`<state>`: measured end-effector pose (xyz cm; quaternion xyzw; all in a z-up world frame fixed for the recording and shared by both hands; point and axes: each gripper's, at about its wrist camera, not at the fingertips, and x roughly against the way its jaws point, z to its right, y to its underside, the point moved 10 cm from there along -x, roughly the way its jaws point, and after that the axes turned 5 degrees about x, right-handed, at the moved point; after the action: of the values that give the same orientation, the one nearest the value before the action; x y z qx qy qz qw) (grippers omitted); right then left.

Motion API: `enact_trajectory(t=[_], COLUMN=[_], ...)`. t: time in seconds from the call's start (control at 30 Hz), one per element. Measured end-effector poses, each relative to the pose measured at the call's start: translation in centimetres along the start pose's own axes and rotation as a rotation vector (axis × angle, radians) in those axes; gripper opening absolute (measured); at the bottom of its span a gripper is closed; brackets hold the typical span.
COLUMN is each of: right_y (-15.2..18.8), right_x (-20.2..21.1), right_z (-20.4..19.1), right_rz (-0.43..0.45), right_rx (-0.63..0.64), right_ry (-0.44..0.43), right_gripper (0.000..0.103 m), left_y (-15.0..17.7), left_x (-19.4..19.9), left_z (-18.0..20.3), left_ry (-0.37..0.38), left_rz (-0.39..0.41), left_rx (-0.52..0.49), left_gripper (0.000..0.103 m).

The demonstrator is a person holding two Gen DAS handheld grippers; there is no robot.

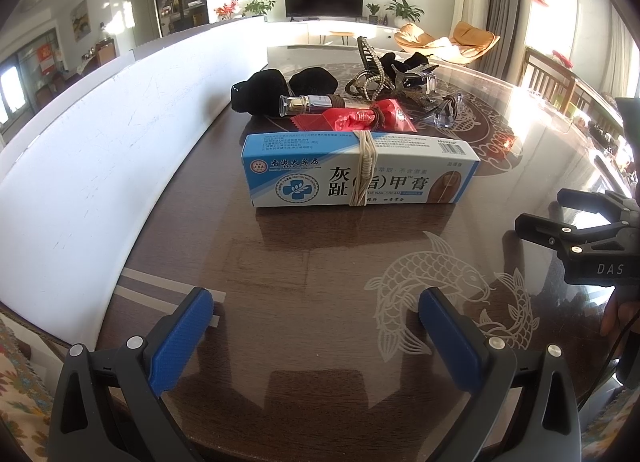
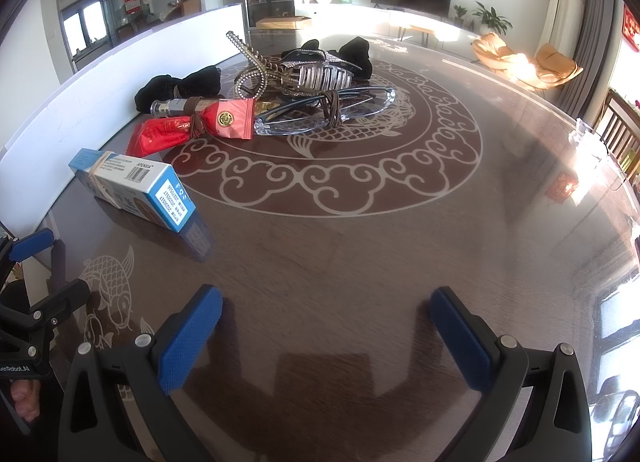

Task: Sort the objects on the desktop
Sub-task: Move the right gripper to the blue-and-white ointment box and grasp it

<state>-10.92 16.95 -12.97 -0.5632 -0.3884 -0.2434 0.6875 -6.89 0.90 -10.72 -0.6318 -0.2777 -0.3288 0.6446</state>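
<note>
Left wrist view first: at the left of the frame a white board (image 1: pixel 80 150) runs along the table's edge, and your left gripper (image 1: pixel 316 318) sits low in the middle, jaws wide apart, blue pads (image 1: pixel 182 338) holding nothing and hovering over bare dark wood table (image 1: pixel 280 262). Straight ahead, in the centre, lies the blue and white cream box (image 1: pixel 360 170), bound round its middle with a tan cord. Its long axis runs across your jaws, left to right, so you meet its broad side, not its end. Behind it, toward the upper centre, you see a red packet (image 1: pixel 360 118), a small glass vial (image 1: pixel 308 104), black cloth (image 1: pixel 276 94), a beaded hair clip (image 1: pixel 370 74) and clear glasses (image 1: pixel 444 110), all heaped close together. At the right edge your right gripper (image 1: pixel 568 222) shows from the side.

Right wrist view: the same box (image 2: pixel 132 186) sits at the left middle of the frame, angled away, well off the line of the right gripper (image 2: pixel 326 322), which is likewise spread wide and empty. The heap lies in the upper centre, farther off.

Your left hand is judged the nearer and better lined up for the box. Since the box lies crosswise, you would probably close across its short width near the cord rather than along its length.
</note>
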Motion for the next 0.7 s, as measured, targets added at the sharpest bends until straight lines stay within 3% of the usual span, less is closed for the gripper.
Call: enact_trajectory(t=[0.7], right_y=[-0.01], right_x=[0.00], right_z=[0.00], right_rz=[0.000], right_rx=[0.000], right_ry=[0.000], right_gripper=[0.103], left_y=[0.55], left_x=[0.14], left_z=[-0.65], left_ry=[0.004], left_rz=[-0.009], left_rx=[0.003], left_gripper=[0.103])
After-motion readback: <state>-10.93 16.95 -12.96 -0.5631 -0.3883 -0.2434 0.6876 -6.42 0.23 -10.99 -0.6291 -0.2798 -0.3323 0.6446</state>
